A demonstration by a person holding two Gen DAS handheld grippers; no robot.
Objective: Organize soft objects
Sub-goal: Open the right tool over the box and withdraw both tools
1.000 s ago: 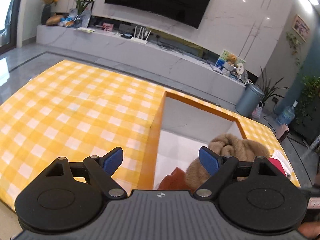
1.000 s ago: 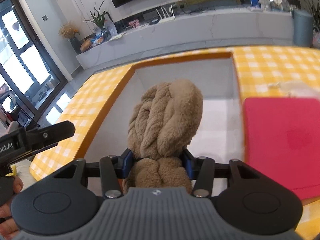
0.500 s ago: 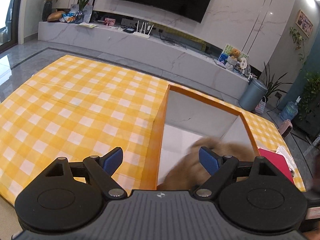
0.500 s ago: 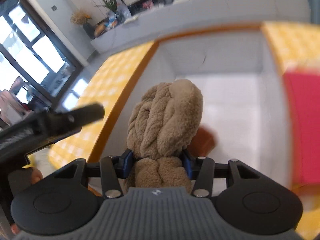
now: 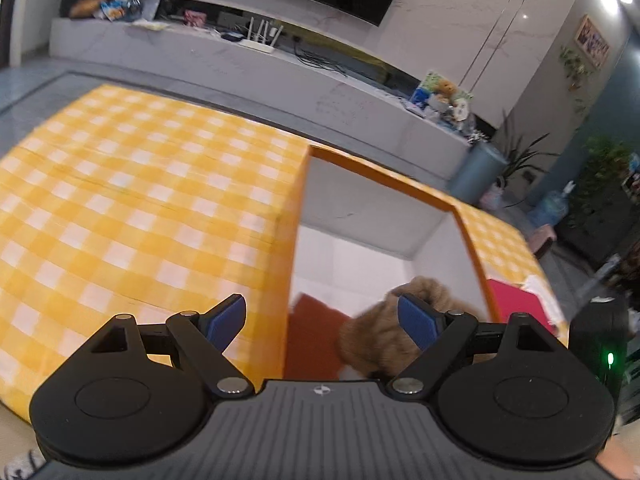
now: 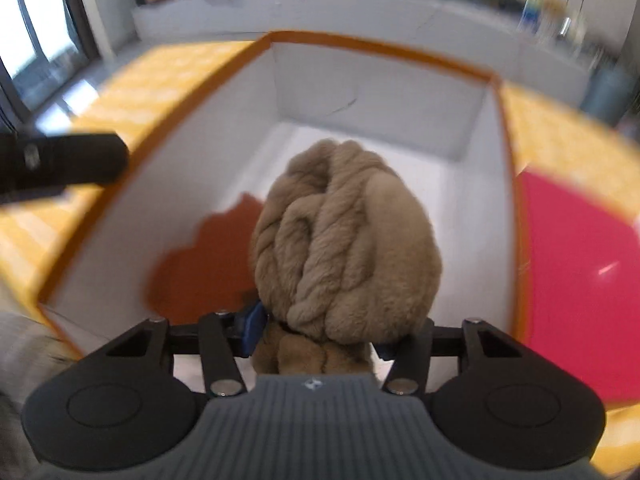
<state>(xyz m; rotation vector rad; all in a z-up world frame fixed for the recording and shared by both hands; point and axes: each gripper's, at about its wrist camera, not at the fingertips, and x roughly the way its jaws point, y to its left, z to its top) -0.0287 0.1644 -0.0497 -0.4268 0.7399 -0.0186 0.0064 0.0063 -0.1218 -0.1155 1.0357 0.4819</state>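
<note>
The right hand-held gripper (image 6: 318, 330) has its blue pads on both sides of a fluffy brown toy (image 6: 346, 240). Its jaws have just opened a little, but the toy sits tight between them. The toy hangs over the white box (image 6: 376, 92), which has an orange rim. An orange cloth (image 6: 204, 268) lies on the box floor. The left hand-held gripper (image 5: 322, 320) has its jaws wide apart and holds nothing. It hovers by the box edge, over the yellow checked worktop (image 5: 132, 196). A pink sheet (image 6: 580, 272) lies right of the box.
</note>
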